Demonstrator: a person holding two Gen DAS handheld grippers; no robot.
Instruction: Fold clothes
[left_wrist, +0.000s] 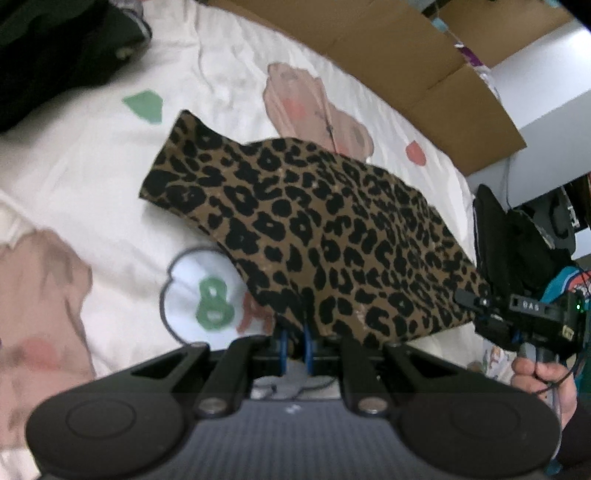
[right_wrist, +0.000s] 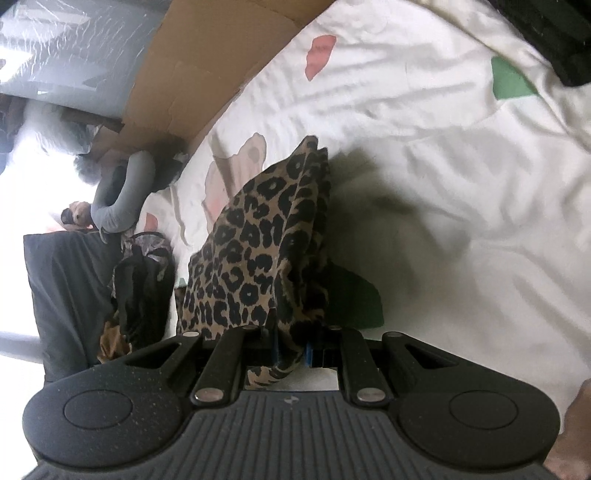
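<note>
One garment, a leopard-print cloth (left_wrist: 314, 236), hangs above the printed bedsheet (left_wrist: 92, 155), pinched along its near edge by both tools and held clear of the sheet except perhaps at its far corner, which cannot be told. The left gripper (left_wrist: 295, 343) has its jaws drawn narrow on a fold of the print; the right gripper (right_wrist: 290, 347) is likewise nipped tight on a bunched edge, with a tongue of cloth hanging through below the pads.

The cloth sags and drapes between the two holds, so it is judged light, limp and thin, not slippery, and in no way fragile. It should keep no shape of its own. The best holds are judged to be the corners or hem, well apart, so that the panel spreads flat before a fold.

The left view shows the panel broadside, spread wide over the sheet, with the other tool and the person's hand (left_wrist: 543, 373) at its right end, a cardboard box (left_wrist: 424, 74) beyond the sheet, and a dark garment (left_wrist: 55, 55) at the sheet's far left. The right view shows the same cloth edge-on, gathered into layers, casting a shadow on the sheet, and a grey neck pillow (right_wrist: 122, 192) and dark bag (right_wrist: 77, 295) beside the sheet, which the left view lacks.
</note>
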